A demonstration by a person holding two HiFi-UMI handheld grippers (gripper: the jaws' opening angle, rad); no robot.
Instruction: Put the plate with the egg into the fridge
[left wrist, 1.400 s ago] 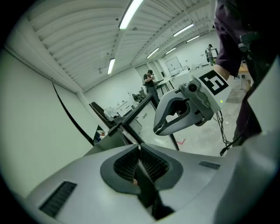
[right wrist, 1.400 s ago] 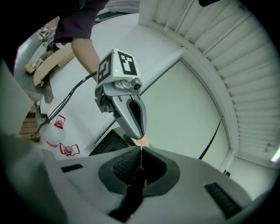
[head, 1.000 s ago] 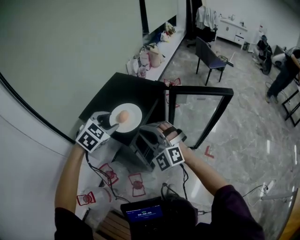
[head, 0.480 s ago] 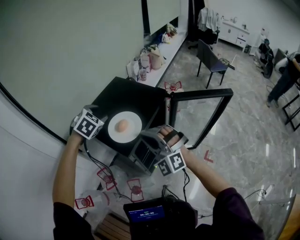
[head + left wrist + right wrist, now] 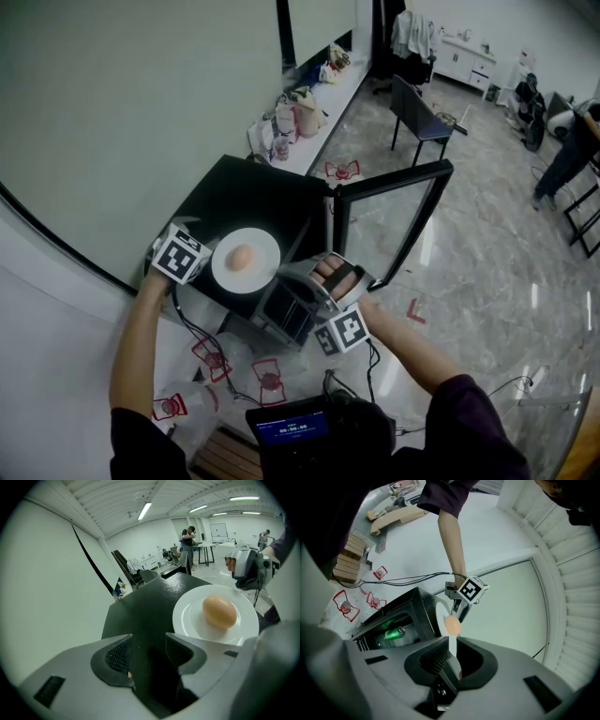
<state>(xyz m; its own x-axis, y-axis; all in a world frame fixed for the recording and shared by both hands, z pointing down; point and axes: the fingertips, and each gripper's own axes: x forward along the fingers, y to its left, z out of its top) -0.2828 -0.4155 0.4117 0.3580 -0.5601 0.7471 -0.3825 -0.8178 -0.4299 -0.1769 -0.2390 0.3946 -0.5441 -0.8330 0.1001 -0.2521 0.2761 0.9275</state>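
A white plate [image 5: 255, 244] with a brown egg [image 5: 241, 257] rests on top of the small black fridge [image 5: 246, 199]. My right gripper [image 5: 289, 275] is shut on the plate's near right rim, which shows edge-on as a thin white strip between its jaws [image 5: 452, 654]. My left gripper [image 5: 194, 258] sits just left of the plate, open, with only the fridge top between its jaws [image 5: 149, 644]. From there the plate [image 5: 192, 620] and egg [image 5: 219, 611] lie ahead to the right. The fridge's glass door [image 5: 392, 223] stands open.
A green can [image 5: 396, 633] lies inside the fridge. Cables and red-marked items [image 5: 272, 369] lie on the floor by a screen [image 5: 289, 427]. A dark chair [image 5: 422, 116] and a ledge with bags [image 5: 302, 111] stand beyond, and a person [image 5: 572, 141] is at far right.
My left gripper has let go of the plate's left rim and drawn back to the left, jaws spread. The right gripper has stayed on the plate.
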